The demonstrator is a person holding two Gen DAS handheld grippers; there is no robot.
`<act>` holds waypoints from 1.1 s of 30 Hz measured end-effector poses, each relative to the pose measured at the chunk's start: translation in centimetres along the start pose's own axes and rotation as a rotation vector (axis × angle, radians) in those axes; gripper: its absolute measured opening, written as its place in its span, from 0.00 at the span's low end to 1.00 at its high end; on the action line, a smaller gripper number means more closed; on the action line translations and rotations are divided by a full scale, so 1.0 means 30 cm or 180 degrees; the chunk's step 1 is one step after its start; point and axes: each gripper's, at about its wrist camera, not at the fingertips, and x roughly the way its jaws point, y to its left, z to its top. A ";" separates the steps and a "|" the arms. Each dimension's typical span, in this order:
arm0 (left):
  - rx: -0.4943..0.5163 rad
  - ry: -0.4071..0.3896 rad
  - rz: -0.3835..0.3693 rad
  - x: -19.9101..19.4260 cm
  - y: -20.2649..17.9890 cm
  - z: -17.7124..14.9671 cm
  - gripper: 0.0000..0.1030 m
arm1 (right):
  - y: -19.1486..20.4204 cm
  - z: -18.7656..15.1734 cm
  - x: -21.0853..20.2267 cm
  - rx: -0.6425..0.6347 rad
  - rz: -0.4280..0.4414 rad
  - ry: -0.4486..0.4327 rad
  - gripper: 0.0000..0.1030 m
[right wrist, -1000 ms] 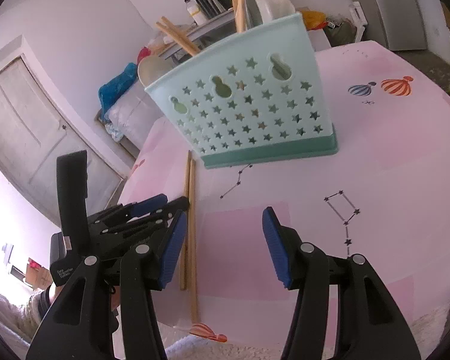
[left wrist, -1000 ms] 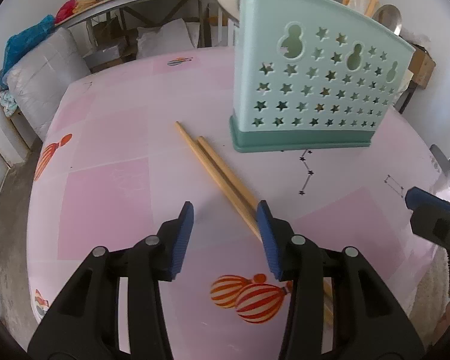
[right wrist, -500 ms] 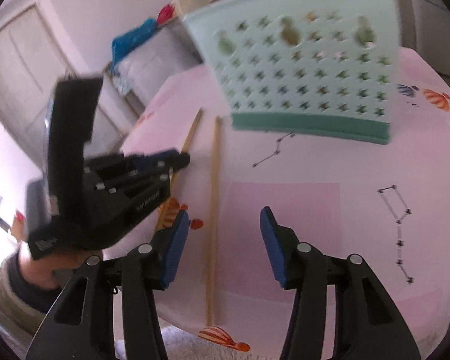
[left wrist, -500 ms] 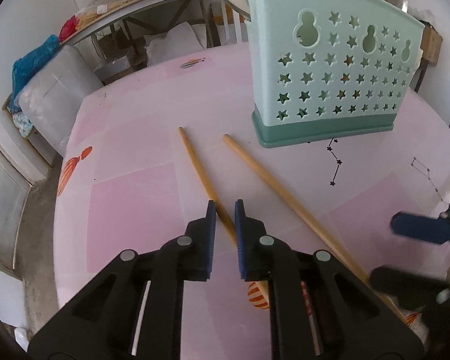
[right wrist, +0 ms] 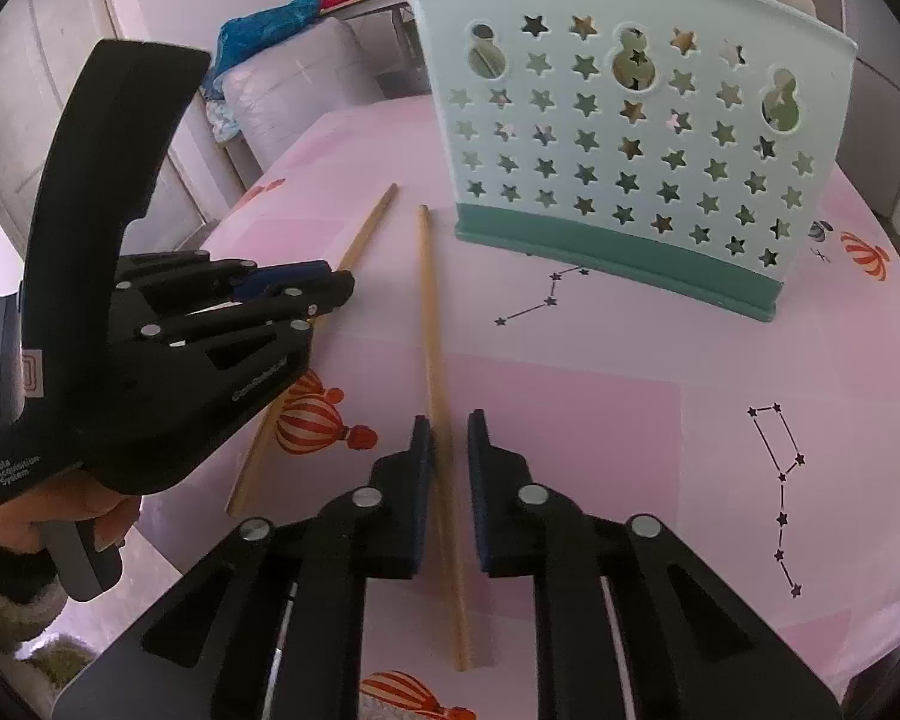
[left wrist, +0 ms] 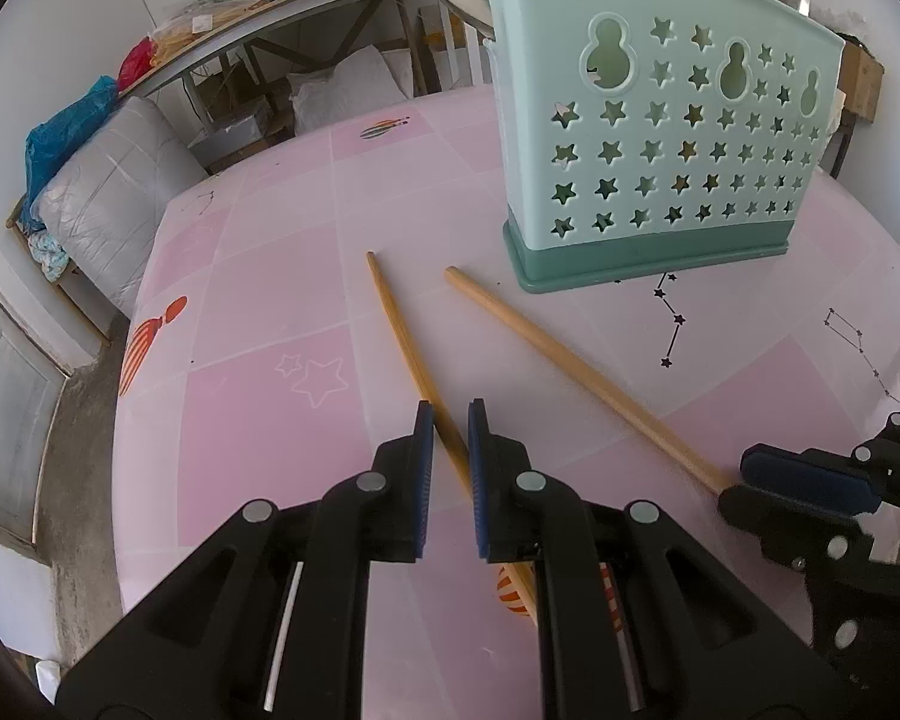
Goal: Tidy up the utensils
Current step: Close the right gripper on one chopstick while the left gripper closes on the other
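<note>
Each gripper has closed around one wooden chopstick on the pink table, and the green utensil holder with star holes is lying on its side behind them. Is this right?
Not quite. The utensil holder stands upright on its darker base, as the right wrist view shows. The rest holds: the left gripper is around one chopstick and the right gripper around the other chopstick, on the pink table.

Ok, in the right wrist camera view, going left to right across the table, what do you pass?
Left gripper → the chopstick it grips → second chopstick, between the right gripper's pads → mint utensil holder → red striped balloon print at the tablecloth's right edge.
</note>
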 end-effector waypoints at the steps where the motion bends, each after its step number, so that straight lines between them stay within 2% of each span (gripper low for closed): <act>1: 0.0002 0.0000 -0.0001 0.001 0.001 0.001 0.09 | -0.006 0.000 -0.001 0.0015 0.0003 0.0002 0.08; 17: 0.0005 0.0000 -0.0002 0.001 0.002 0.002 0.09 | -0.015 -0.006 -0.006 0.0063 0.0043 0.0008 0.08; 33: 0.0015 -0.0019 0.0009 -0.011 0.009 -0.002 0.09 | -0.043 -0.056 -0.081 0.0132 0.0138 0.0061 0.07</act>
